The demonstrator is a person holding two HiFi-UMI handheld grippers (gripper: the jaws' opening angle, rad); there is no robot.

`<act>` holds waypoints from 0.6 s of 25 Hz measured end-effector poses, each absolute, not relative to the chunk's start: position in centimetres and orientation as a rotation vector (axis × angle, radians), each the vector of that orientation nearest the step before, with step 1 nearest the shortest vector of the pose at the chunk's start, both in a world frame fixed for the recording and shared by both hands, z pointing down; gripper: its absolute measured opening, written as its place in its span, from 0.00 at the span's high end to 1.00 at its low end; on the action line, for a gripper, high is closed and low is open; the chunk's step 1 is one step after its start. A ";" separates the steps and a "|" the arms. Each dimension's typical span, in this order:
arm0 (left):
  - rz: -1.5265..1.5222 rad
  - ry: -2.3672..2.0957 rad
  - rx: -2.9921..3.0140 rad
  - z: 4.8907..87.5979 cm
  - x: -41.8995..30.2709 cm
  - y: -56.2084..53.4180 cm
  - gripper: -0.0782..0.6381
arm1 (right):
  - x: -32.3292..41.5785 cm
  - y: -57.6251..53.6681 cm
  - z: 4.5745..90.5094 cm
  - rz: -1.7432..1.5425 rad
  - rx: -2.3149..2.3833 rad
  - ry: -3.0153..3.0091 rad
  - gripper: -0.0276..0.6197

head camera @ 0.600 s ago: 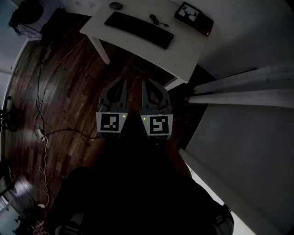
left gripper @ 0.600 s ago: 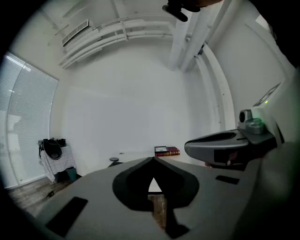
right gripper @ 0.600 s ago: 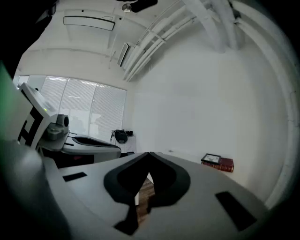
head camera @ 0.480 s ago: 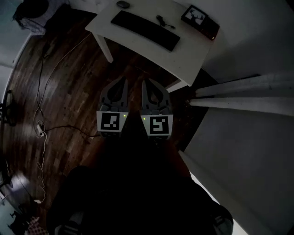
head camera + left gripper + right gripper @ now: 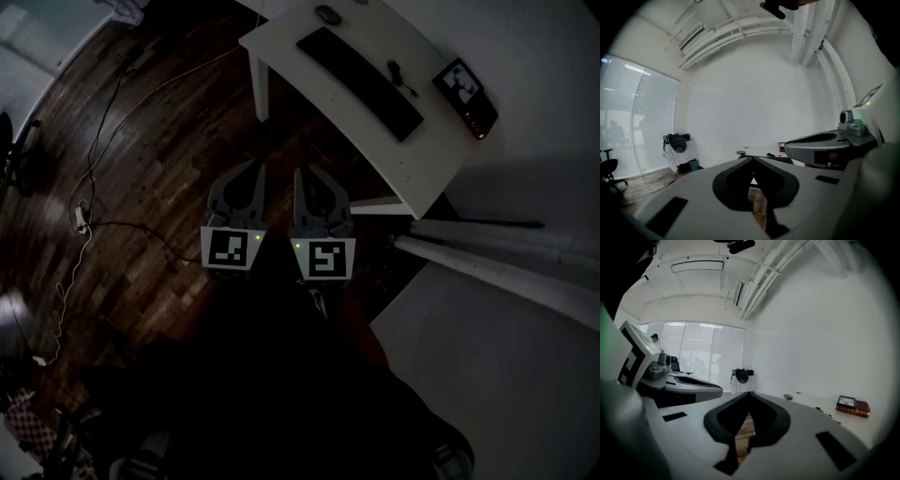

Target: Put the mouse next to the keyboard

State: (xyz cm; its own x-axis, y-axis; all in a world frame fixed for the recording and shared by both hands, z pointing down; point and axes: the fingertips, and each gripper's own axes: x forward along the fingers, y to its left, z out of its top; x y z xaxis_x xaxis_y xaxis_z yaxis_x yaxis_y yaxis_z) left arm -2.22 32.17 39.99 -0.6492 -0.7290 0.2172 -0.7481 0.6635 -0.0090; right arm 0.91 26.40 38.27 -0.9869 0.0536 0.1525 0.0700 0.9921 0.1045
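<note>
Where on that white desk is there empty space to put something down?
The widest bare strip runs along the table's near edge, in front of the keyboard. The end past the keyboard, near the framed picture, is bare too. Behind the keyboard it is tighter: the mouse and a small cable lie there.

No readable text, brand, number or label appears in any view. The only signs are two square black-and-white markers: the left marker (image 5: pixel 229 249) on the cube of the left gripper (image 5: pixel 253 169), and the right marker (image 5: pixel 324 259) on the cube of the right gripper (image 5: pixel 302 174). Both carry block patterns, not letters. The framed picture (image 5: pixel 460 82) on the table (image 5: pixel 422 159) is too small to read.
</note>
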 end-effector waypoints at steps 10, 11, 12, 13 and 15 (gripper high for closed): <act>0.094 -2.788 0.829 41.2 -9.3 42.8 0.89 | -8.1 37.0 39.7 -0.188 -0.534 -2.919 0.92; 0.087 -2.795 0.804 41.3 -10.0 43.7 0.89 | -9.0 38.0 39.8 -0.197 -0.571 -2.912 0.92; 0.079 -2.799 0.786 41.4 -10.8 44.4 0.89 | -9.9 38.9 39.9 -0.211 -0.605 -2.903 0.92; 0.069 -2.800 0.776 41.5 -11.7 44.9 0.89 | -10.8 39.7 40.1 -0.228 -0.634 -2.892 0.92; 0.050 -2.787 0.786 42.0 -13.6 45.6 0.89 | -12.6 40.9 40.6 -0.260 -0.669 -2.865 0.92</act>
State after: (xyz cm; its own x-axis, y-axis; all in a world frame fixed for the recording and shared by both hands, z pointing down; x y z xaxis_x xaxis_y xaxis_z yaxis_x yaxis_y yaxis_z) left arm -13.64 45.55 41.95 -0.8252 -0.5101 0.2427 -0.5184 0.8545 0.0334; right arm -12.55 40.88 40.61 -0.8809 0.4189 0.2205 0.4517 0.8831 0.1269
